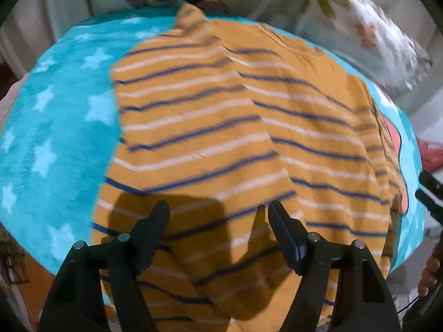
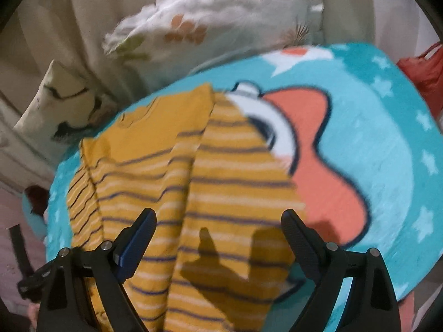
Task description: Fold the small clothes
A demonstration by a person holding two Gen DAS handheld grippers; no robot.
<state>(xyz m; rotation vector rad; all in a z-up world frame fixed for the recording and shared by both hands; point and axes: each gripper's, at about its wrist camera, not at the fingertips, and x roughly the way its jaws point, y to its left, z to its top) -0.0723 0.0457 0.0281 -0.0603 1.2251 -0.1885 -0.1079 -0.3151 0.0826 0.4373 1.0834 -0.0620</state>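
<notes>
A small orange shirt (image 1: 235, 124) with thin blue and white stripes lies spread on a teal star-patterned blanket (image 1: 55, 138). In the left wrist view my left gripper (image 1: 218, 206) hangs just above the shirt's near part, open, with nothing between its fingers, and its shadow falls on the cloth. In the right wrist view the shirt (image 2: 193, 179) shows lengthwise folds and partly covers an orange-and-white cartoon figure on the blanket (image 2: 387, 152). My right gripper (image 2: 218, 213) is open over the shirt's near right part and holds nothing.
A white flowered pillow (image 2: 221, 22) lies beyond the blanket's far edge, with a second pillow (image 2: 63, 105) to its left. A red bag (image 2: 426, 74) sits off the blanket's right side. A hand (image 1: 429, 274) shows at the right edge of the left wrist view.
</notes>
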